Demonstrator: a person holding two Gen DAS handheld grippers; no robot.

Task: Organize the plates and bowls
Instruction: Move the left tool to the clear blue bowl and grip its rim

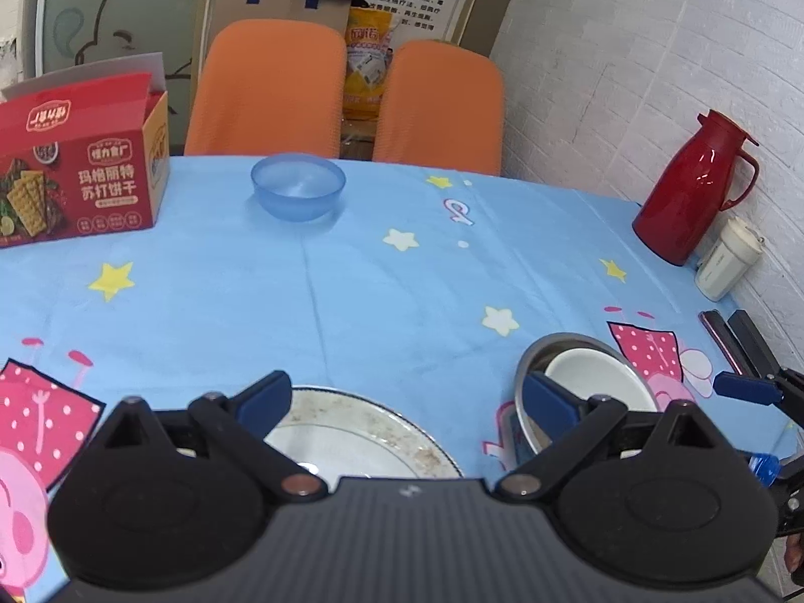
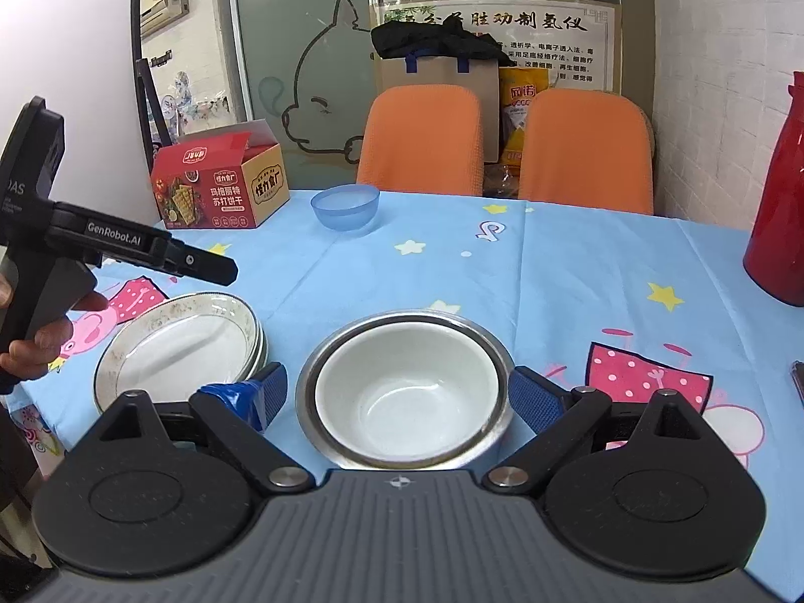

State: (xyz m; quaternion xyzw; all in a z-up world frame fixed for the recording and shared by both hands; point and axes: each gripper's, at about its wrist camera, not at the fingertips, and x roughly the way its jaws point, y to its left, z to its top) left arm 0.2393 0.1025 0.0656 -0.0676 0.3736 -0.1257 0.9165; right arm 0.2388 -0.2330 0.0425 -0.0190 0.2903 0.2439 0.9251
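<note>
Jaws spread on both your left gripper [image 1: 404, 404] and right gripper [image 2: 397, 394]; white bowl [image 2: 409, 397] sits lower centre, unclamped.

- Looks like a small dining corner in a shop or office back room, not a plain home.
- Table under a blue cartoon tablecloth [image 2: 578, 271], two orange chairs [image 2: 422, 135] pushed in.
- Framed Chinese poster [image 2: 532, 35] about a health device on the wall.
- Red thermos [image 1: 698, 186], opened cracker box [image 2: 221, 191], white brick-pattern wallpaper [image 1: 653, 50].
</note>
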